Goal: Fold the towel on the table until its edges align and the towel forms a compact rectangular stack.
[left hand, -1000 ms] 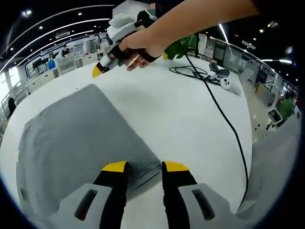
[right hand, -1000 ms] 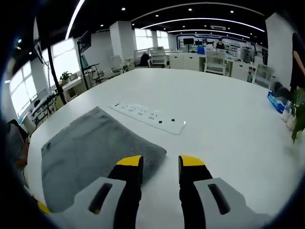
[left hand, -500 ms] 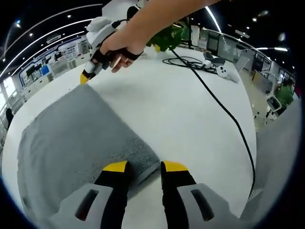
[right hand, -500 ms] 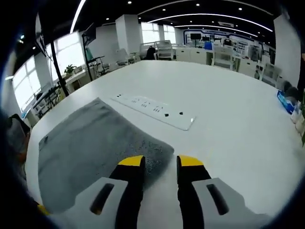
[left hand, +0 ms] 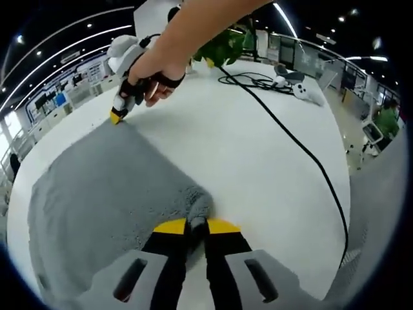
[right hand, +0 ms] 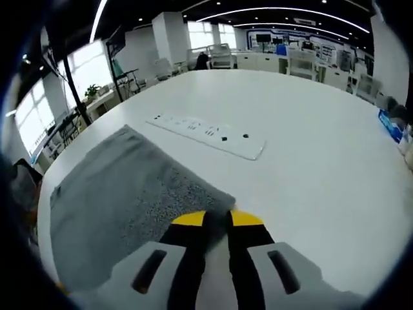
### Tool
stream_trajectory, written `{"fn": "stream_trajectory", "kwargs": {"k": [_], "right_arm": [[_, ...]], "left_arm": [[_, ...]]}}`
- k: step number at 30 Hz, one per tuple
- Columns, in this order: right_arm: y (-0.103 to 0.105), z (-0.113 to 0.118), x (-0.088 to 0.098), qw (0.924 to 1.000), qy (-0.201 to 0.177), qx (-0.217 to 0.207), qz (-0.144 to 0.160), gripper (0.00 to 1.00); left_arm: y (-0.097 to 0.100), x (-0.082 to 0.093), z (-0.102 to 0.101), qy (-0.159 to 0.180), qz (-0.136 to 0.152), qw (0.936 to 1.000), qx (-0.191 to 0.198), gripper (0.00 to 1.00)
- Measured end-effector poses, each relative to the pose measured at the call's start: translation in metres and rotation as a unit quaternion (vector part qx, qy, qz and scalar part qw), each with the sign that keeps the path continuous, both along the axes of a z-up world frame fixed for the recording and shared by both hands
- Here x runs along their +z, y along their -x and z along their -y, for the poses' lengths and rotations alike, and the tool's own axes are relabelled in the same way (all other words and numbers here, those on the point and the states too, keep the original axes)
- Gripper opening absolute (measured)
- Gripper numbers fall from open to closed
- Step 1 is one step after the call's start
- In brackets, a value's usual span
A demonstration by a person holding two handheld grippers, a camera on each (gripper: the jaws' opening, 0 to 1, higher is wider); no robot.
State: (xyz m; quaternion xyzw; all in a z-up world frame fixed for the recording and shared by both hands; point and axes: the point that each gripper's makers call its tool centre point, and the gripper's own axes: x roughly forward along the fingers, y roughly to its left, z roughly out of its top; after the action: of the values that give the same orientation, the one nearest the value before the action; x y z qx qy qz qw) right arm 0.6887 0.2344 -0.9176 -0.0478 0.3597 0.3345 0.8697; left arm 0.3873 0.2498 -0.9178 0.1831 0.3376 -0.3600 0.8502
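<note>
White and round-edged, the table (right hand: 310,129) sits in a big open office with ceiling lights and desks far behind. On it lies the grey towel (left hand: 97,194), spread flat. In the left gripper view, the left gripper (left hand: 196,226) has its yellow-tipped jaws drawn together on a near corner of the towel, and the cloth bunches up into a small ridge between them. Across the towel, at its far corner, the right gripper (left hand: 117,116) presses down, held in a person's hand (left hand: 151,77) with the bare arm reaching in from above. A black cable (left hand: 303,152) runs over the table to the right, past a white controller (left hand: 303,93), with a green plant (left hand: 222,45) behind the arm. In the right gripper view, the right gripper's jaws are likewise closed on a towel corner, a bit of cloth caught between the tips. Just beyond that corner lies a white power strip (right hand: 210,132), apart from the towel.
</note>
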Motion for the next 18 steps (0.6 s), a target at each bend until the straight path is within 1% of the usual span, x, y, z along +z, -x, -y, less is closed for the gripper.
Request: {"fn": "stream_trajectory", "kwargs": {"k": [2, 3, 6, 8, 10, 11, 14, 15, 18], "right_arm": [[0.0, 0.003, 0.0, 1.0, -0.006, -0.002, -0.001, 0.08], [0.001, 0.005, 0.0, 0.9999, -0.011, -0.005, -0.007, 0.06], [0.002, 0.008, -0.001, 0.9999, -0.01, 0.0, -0.012, 0.03], [0.005, 0.011, 0.0, 0.9998, -0.003, 0.01, -0.014, 0.02], [0.007, 0.013, 0.001, 0.9995, 0.012, 0.026, -0.01, 0.01], [0.012, 0.014, 0.002, 0.9993, 0.02, 0.031, -0.009, 0.01], [0.016, 0.018, 0.002, 0.9995, 0.012, 0.023, -0.017, 0.01], [0.017, 0.022, 0.001, 0.9996, -0.002, 0.01, -0.027, 0.01], [0.022, 0.028, 0.002, 0.9994, -0.012, 0.002, -0.031, 0.01]], "left_arm": [[0.001, -0.001, 0.002, 0.008, -0.005, 0.9999, -0.001, 0.08], [0.002, -0.001, 0.003, 0.009, -0.006, 0.9999, -0.003, 0.08], [0.004, -0.001, 0.006, 0.007, -0.013, 0.9999, -0.008, 0.07], [0.005, -0.001, 0.008, 0.01, -0.016, 0.9998, -0.006, 0.07], [0.006, -0.001, 0.01, 0.014, -0.018, 0.9997, -0.006, 0.07], [0.007, -0.001, 0.012, 0.016, -0.019, 0.9997, -0.006, 0.07], [0.012, 0.0, 0.02, 0.023, -0.025, 0.9994, -0.007, 0.07], [0.013, 0.0, 0.023, 0.025, -0.026, 0.9993, -0.008, 0.07], [0.02, 0.001, 0.034, 0.028, -0.031, 0.999, -0.015, 0.06]]}}
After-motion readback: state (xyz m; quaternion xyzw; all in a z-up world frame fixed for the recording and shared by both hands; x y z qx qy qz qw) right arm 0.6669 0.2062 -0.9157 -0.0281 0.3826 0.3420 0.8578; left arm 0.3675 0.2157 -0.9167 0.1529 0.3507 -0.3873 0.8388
